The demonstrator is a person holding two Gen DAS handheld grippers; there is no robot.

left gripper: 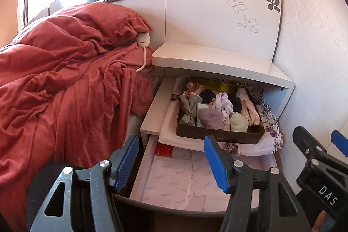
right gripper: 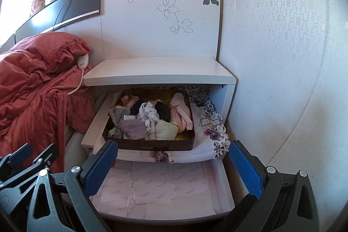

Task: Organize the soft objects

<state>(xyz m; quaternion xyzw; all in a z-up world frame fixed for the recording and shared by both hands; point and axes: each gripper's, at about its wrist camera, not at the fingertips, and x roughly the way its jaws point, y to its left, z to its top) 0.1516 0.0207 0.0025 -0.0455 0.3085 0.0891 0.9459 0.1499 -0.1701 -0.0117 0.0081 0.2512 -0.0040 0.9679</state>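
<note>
A dark tin box (left gripper: 219, 136) (right gripper: 150, 144) full of rolled socks and small soft garments (left gripper: 217, 108) (right gripper: 150, 116) sits on folded white floral cloth (left gripper: 271, 129) (right gripper: 211, 127) in the open upper drawer of a white nightstand. My left gripper (left gripper: 174, 162) is open and empty, in front of the lower drawer. My right gripper (right gripper: 174, 169) is open and empty, just in front of the box; it also shows in the left wrist view (left gripper: 322, 142). The left gripper shows at the lower left of the right wrist view (right gripper: 32, 156).
The open lower drawer (left gripper: 184, 177) (right gripper: 163, 188) holds flat pink packets. The nightstand top (left gripper: 217, 62) (right gripper: 156, 71) overhangs the box. A bed with a red blanket (left gripper: 54, 79) (right gripper: 32, 79) and a corded white controller (left gripper: 143, 39) lies left. A wall (right gripper: 282, 58) is right.
</note>
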